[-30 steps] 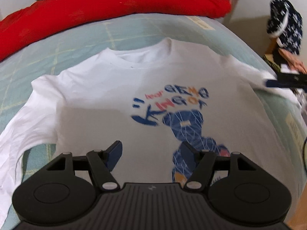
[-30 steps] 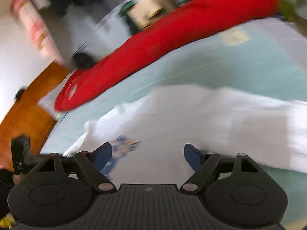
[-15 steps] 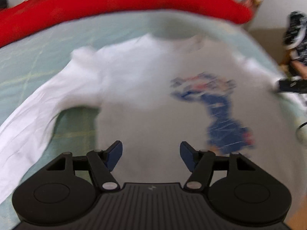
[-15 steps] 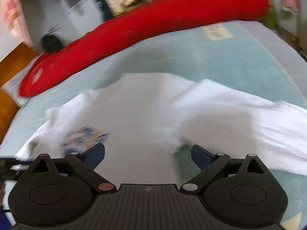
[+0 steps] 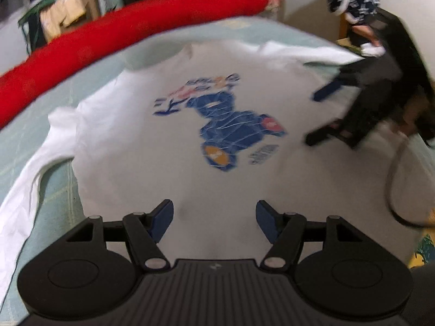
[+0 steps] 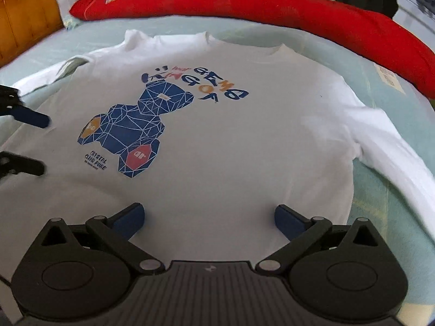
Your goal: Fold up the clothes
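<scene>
Two tongs: left tongs [image 5: 214, 218] and right tongs [image 6: 209, 218] spread wide, gripping nothing.
Ahead of both: white long-sleeved printed sweatshirt [image 6: 231, 146] lying flat on bed [image 6: 394, 198].

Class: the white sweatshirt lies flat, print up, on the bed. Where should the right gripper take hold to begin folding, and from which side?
Probably the long sleeve stretched out flat on the right gripper's side of the white sweatshirt. Come from its outer edge, pinching one layer off the bed cover, then carry it across the print.

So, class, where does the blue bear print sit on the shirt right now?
In the right wrist view, the blue bear print sits left of centre on the white shirt, just below the coloured lettering, and ahead of the open right gripper.
</scene>
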